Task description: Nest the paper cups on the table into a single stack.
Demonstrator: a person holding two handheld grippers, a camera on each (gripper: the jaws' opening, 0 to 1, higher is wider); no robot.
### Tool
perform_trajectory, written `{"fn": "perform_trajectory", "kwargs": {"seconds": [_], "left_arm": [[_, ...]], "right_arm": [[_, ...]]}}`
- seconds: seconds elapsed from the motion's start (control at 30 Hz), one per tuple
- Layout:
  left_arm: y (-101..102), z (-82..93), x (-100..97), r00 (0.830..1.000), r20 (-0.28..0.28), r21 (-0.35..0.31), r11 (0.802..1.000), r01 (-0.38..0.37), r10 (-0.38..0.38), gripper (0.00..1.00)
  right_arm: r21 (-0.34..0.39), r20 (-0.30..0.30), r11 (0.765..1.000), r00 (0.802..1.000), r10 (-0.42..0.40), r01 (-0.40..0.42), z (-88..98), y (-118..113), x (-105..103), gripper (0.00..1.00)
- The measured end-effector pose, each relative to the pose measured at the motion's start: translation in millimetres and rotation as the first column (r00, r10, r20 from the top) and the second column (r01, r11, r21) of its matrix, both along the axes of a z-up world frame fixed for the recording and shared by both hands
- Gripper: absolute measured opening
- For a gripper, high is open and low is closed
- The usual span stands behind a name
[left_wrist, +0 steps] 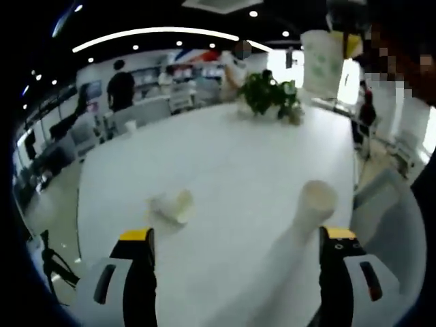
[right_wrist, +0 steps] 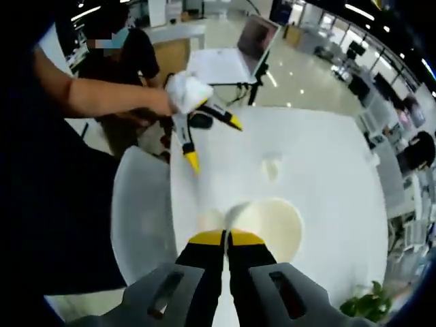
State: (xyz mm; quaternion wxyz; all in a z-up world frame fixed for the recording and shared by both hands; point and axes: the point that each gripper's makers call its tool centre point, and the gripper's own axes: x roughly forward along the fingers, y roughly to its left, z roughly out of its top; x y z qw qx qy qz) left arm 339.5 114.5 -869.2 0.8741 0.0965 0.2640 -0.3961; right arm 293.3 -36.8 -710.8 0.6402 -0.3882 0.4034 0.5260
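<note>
Paper cup rim pinched by right jaws, left jaws apart, smooth white table.

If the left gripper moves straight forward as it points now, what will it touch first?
Probably nothing soon. The open left gripper points along bare table, between the tipped paper cup and the upright cup stack. The plant stands far ahead; depth is unclear.

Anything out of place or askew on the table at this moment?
One paper cup lies tipped on its side on the white table. The right hand-held gripper is shut on the rim of another cup, while the left hand-held gripper hangs open above the table.
</note>
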Motion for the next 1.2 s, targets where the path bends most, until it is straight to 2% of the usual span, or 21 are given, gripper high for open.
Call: {"fn": "perform_trajectory", "kwargs": {"seconds": [0.23, 0.57, 0.93, 1.2], "left_arm": [[-1, -2.7, 1.3, 1.0, -0.003, -0.004, 1.0, -0.011, 0.011, 0.98], [3, -0.2, 3.8, 0.999, -0.016, -0.036, 0.999, -0.039, 0.039, 0.98], [6, 5.1, 8.3, 0.999, -0.022, -0.028, 0.999, -0.038, 0.038, 0.98], [5, 4.4, 15.6, 0.999, -0.026, -0.028, 0.999, -0.04, 0.04, 0.98]], "right_arm": [[-0.031, -0.012, 1.0, 1.0, -0.003, 0.003, -8.0, 5, 1, 0.0], [-0.072, -0.004, 0.997, 1.0, 0.008, -0.008, -3.3, 6, 2, 0.0], [-0.082, -0.005, 0.997, 1.0, 0.009, -0.009, -8.0, 9, 7, 0.0], [-0.074, -0.022, 0.997, 1.0, 0.013, -0.015, -20.4, 13, 7, 0.0]]}}
